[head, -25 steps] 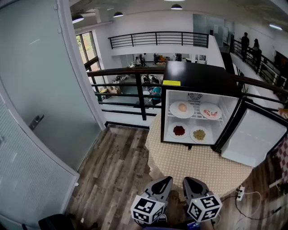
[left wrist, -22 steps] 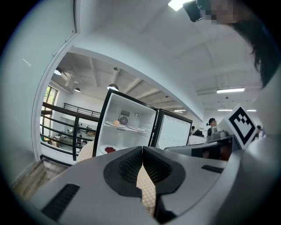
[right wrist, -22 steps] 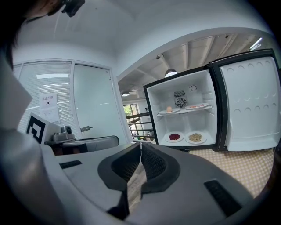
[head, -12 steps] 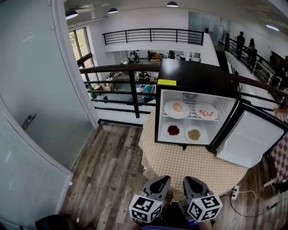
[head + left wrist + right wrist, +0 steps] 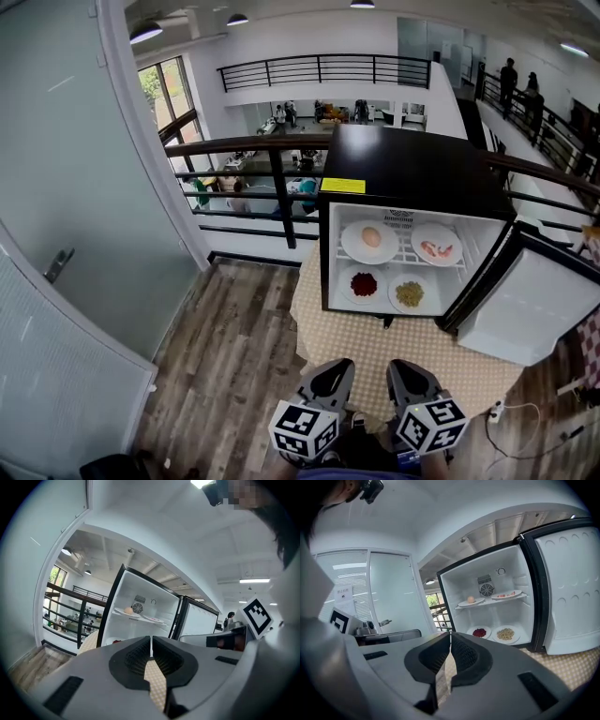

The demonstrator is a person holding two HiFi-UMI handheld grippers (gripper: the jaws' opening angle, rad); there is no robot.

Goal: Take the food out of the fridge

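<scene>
A small black fridge stands open on a table with a checked cloth. Its upper shelf holds a plate with an egg-like food and a plate with pink food. On its floor lie a plate of red food and a plate of yellowish food. My left gripper and right gripper are side by side at the table's near edge, both shut and empty, well short of the fridge.
The fridge door hangs open to the right. A black railing runs behind the table, with a lower floor beyond. A glass wall with a door handle is on the left. A power strip lies on the wooden floor.
Both grippers have moved forward a little toward the fridge, which now looks nearer and larger. Their jaws stay shut.
</scene>
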